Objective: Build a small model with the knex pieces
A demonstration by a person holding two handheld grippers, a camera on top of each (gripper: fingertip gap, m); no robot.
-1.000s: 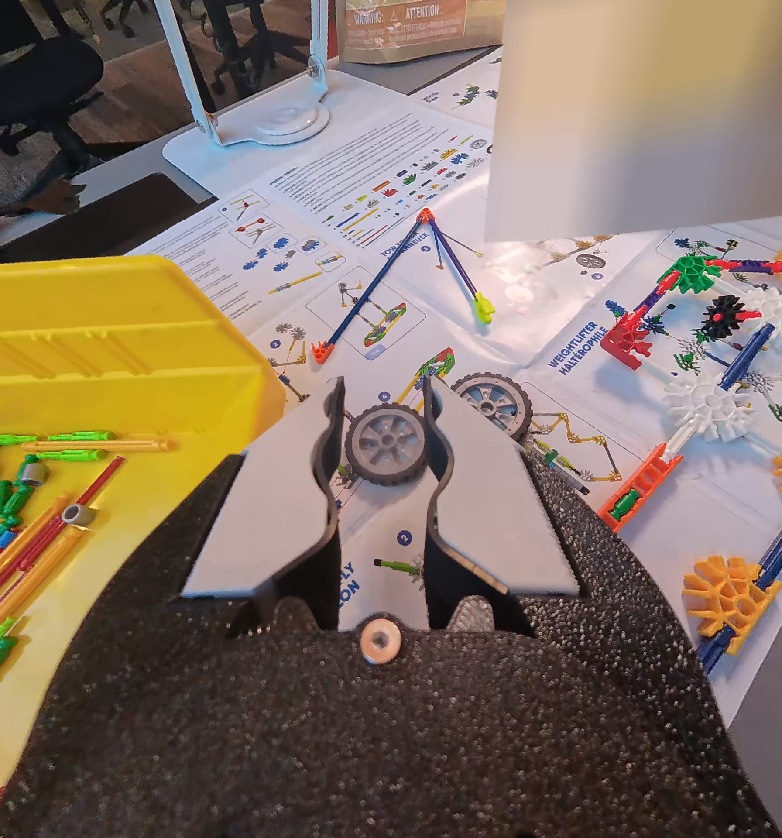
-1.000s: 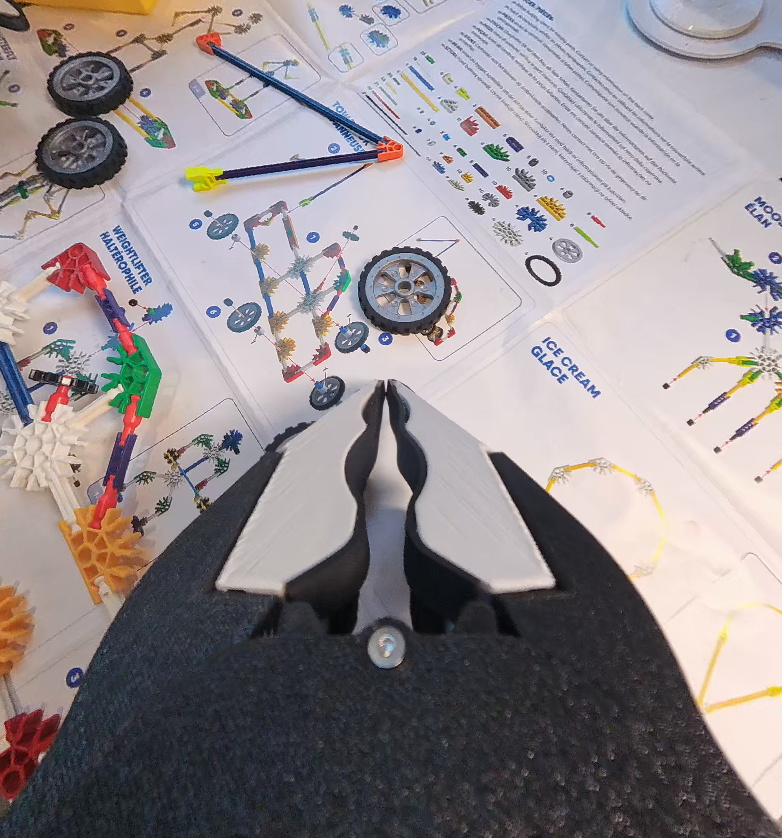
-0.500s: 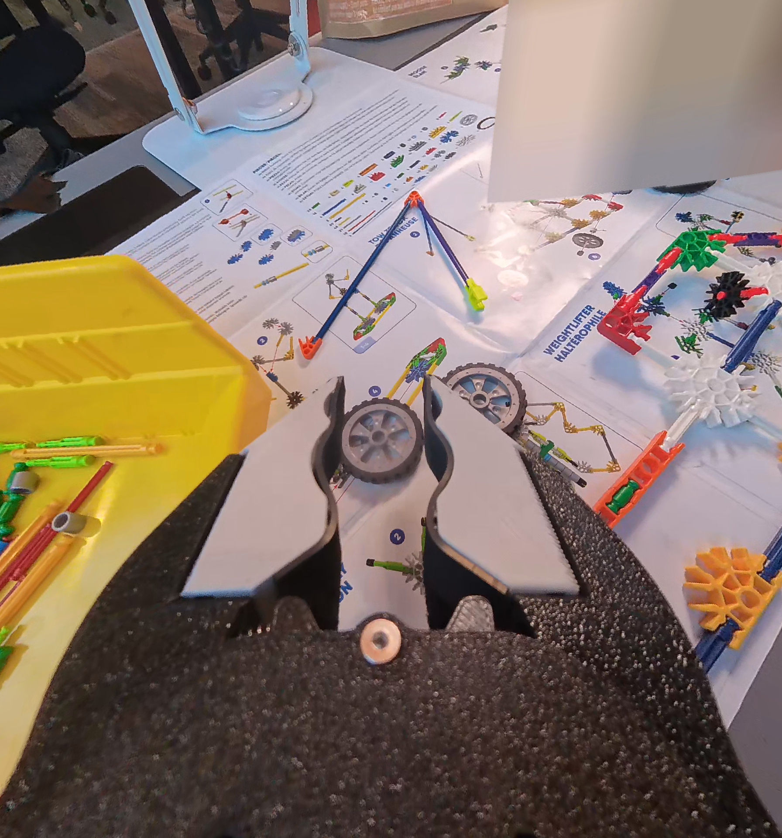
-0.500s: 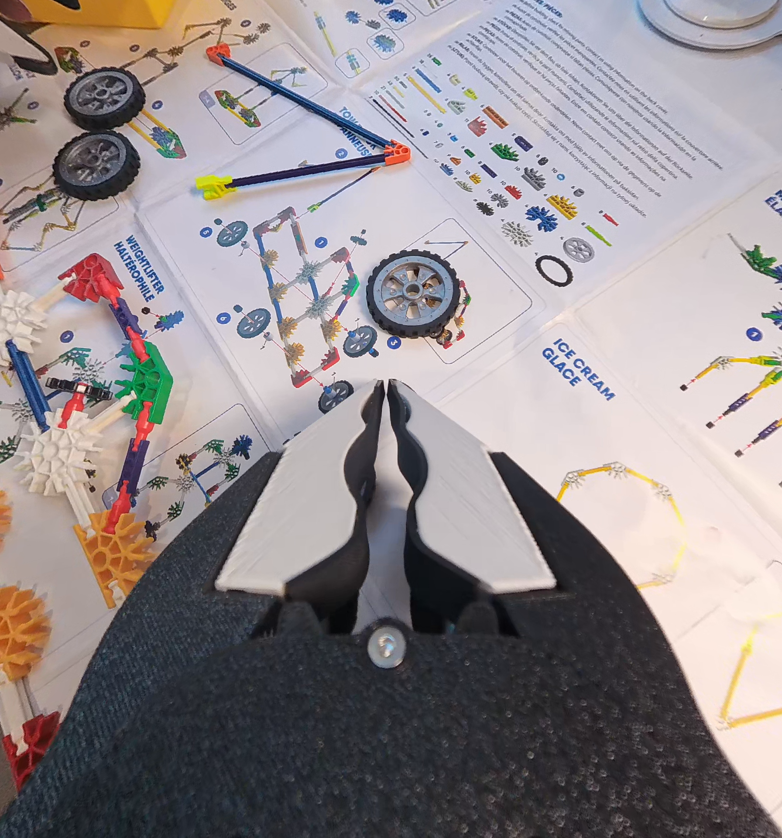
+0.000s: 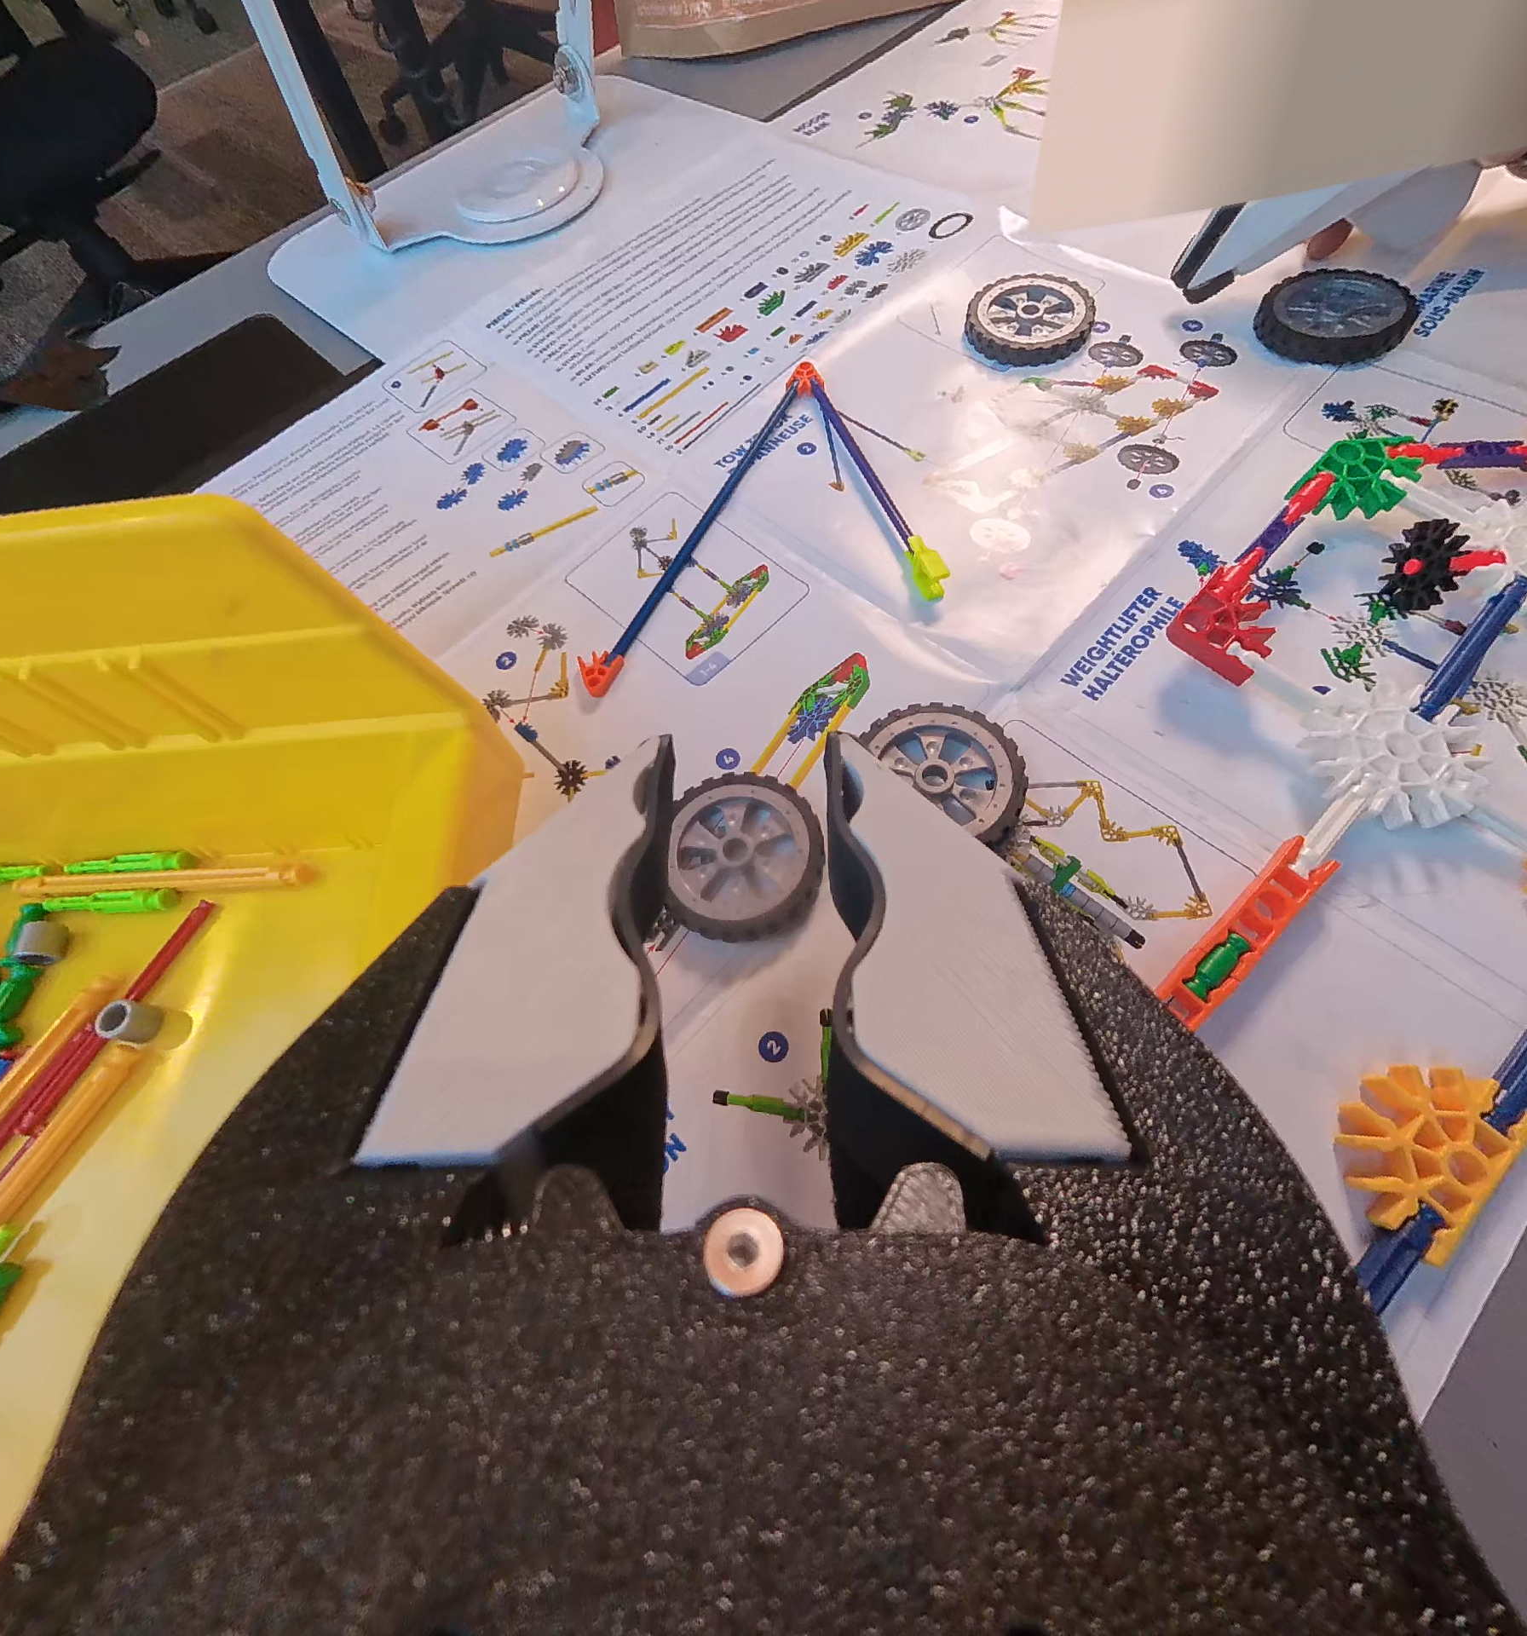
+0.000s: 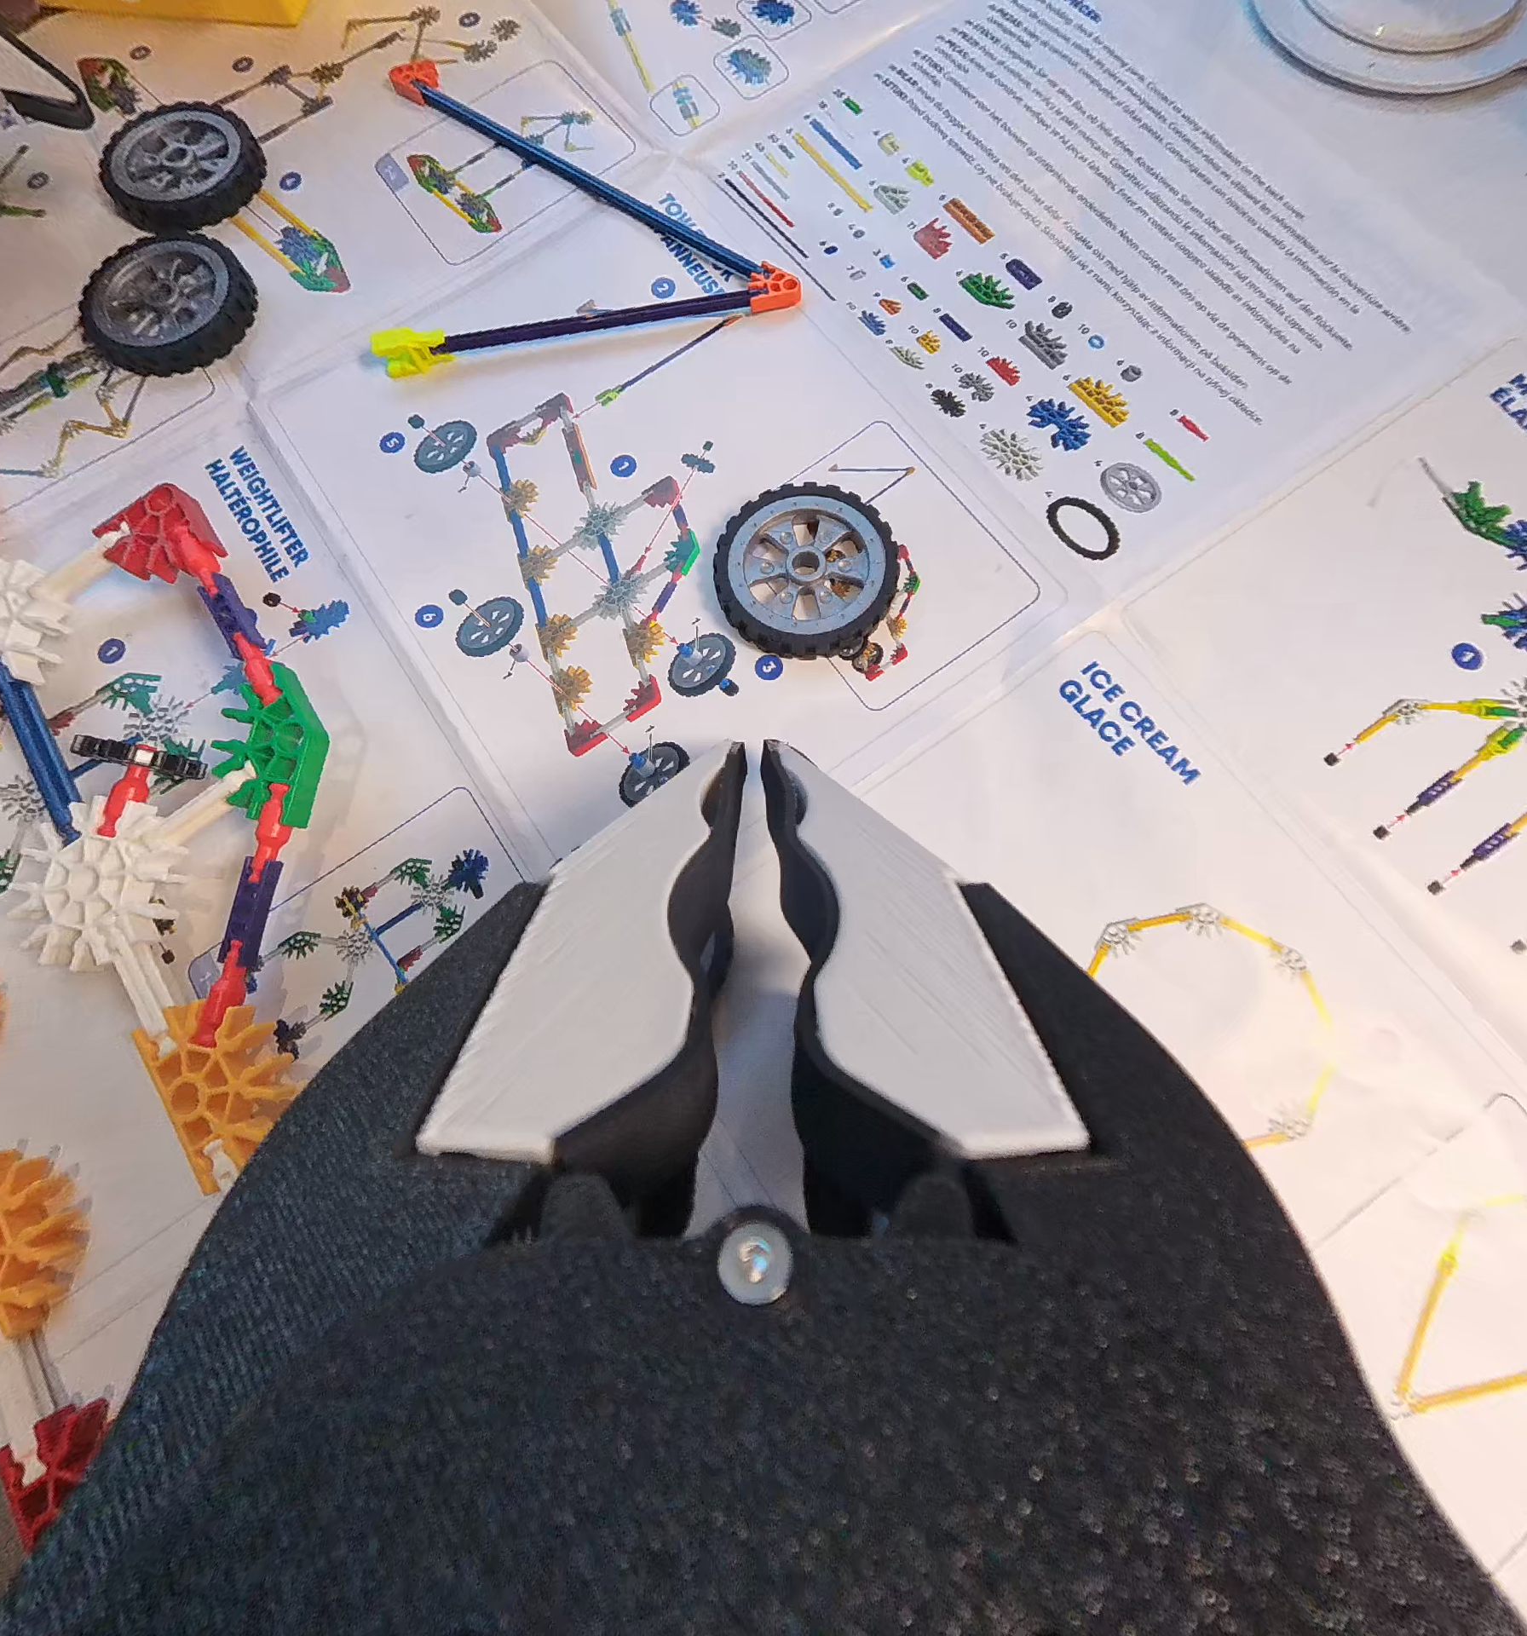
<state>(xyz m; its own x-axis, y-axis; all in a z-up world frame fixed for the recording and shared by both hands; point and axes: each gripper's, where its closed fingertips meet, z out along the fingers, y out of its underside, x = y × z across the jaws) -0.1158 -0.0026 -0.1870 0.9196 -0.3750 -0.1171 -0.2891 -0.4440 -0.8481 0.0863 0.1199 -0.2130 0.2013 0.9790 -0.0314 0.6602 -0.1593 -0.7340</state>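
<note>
**Two tongs over a bench of toy parts**

Two tongs work above a printed instruction sheet (image 6: 1052, 726) that covers the bench. The left tongs (image 5: 747, 770) are spread, with a small grey wheel (image 5: 742, 857) lying flat on the sheet between the fingers; whether the fingers touch its tyre cannot be told. A second wheel (image 5: 941, 777) lies just beside the right finger, and a yellow tray (image 5: 211, 673) of coloured rods sits at the left edge of the bench. The right tongs (image 6: 753, 752) are clenched almost tip to tip, grasping nothing, and hover over the sheet. Just ahead of their tips lies a third wheel (image 6: 806, 580), apart from them. Two blue rods joined in a V (image 6: 601, 266) lie farther off, and a half-built toy frame (image 6: 167, 797) occupies the left edge.
</note>
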